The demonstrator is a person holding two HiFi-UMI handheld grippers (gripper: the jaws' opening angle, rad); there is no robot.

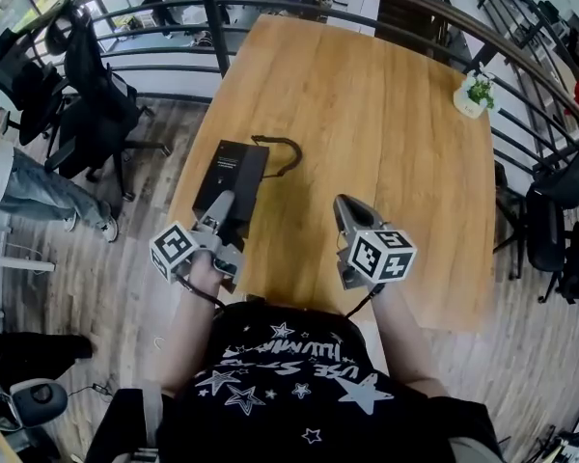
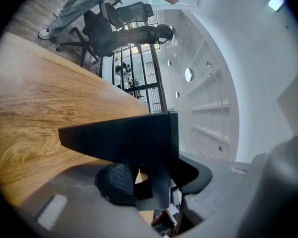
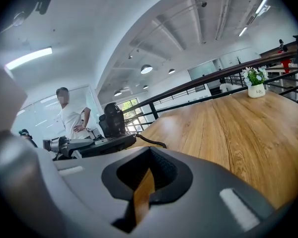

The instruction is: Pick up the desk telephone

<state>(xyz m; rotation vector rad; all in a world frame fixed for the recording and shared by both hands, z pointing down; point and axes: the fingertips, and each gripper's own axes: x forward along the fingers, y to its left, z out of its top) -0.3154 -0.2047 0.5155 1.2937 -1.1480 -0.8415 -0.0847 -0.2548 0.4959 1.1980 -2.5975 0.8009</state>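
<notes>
The black desk telephone [image 1: 232, 174] is a flat slab near the left edge of the wooden table [image 1: 386, 114], with its black cord [image 1: 278, 147] looping at the far end. My left gripper [image 1: 218, 212] is shut on the phone's near end. In the left gripper view the phone's dark body [image 2: 124, 135] fills the space between the jaws of the left gripper [image 2: 149, 178] and sits tilted above the wood. My right gripper [image 1: 344, 207] hovers over the table to the right of the phone, jaws together and empty. The right gripper view shows the right gripper [image 3: 145, 183], the phone [image 3: 102, 144] and the left gripper [image 3: 64, 145] at the left.
A small potted plant [image 1: 478, 94] stands at the table's far right corner. A curved black railing [image 1: 174, 13] runs behind the table. Black office chairs [image 1: 96, 104] and a standing person [image 1: 14, 177] are on the floor to the left.
</notes>
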